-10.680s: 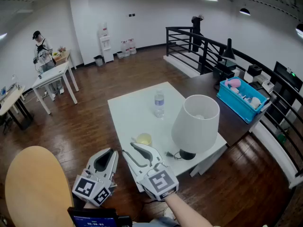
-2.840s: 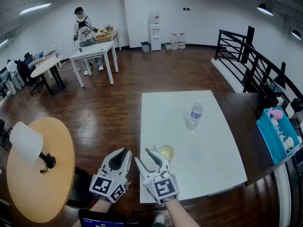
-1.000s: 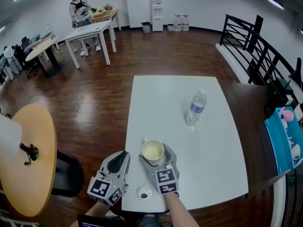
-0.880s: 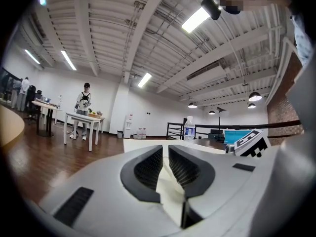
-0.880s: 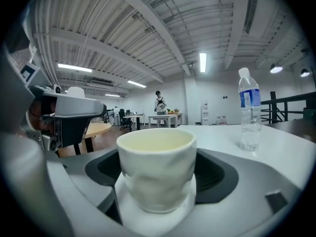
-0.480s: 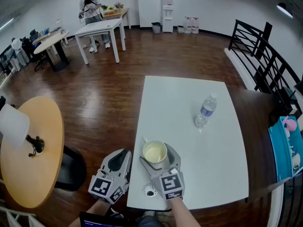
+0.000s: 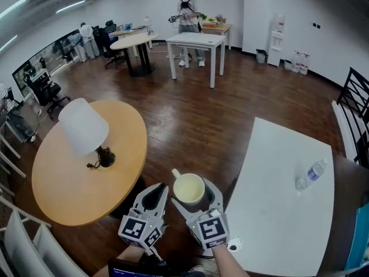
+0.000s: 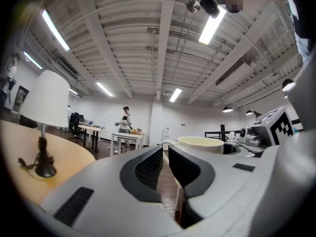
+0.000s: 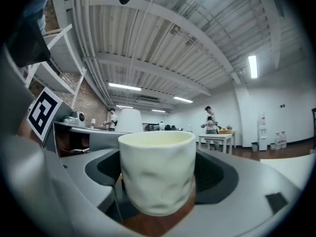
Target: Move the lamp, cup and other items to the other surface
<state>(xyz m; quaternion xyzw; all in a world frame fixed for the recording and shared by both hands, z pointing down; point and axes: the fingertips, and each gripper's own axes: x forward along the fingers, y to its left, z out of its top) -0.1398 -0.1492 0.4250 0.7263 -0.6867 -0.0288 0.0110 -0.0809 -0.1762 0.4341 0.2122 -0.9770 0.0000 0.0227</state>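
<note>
My right gripper (image 7: 194, 196) is shut on a pale yellow cup (image 7: 188, 187) and holds it upright over the wooden floor, between the two tables. In the right gripper view the cup (image 9: 158, 172) fills the space between the jaws of the right gripper (image 9: 159, 177). My left gripper (image 7: 156, 191) hangs shut and empty just left of it; its jaws (image 8: 165, 164) nearly touch. The white-shaded lamp (image 7: 86, 129) stands on the round wooden table (image 7: 57, 183) at the left, and the lamp (image 8: 44, 102) also shows in the left gripper view.
The white table (image 7: 282, 212) lies to my right with a water bottle (image 7: 311, 173) on it. A dark stool (image 7: 125, 203) sits under the round table's near edge. A person (image 7: 185, 2) stands by white desks (image 7: 196, 39) far back. Black railing (image 7: 353, 105) runs along the right.
The cup has come off the white table in my right gripper and now hangs over the floor. The view has swung left toward the round table. The left gripper stays shut beside it.
</note>
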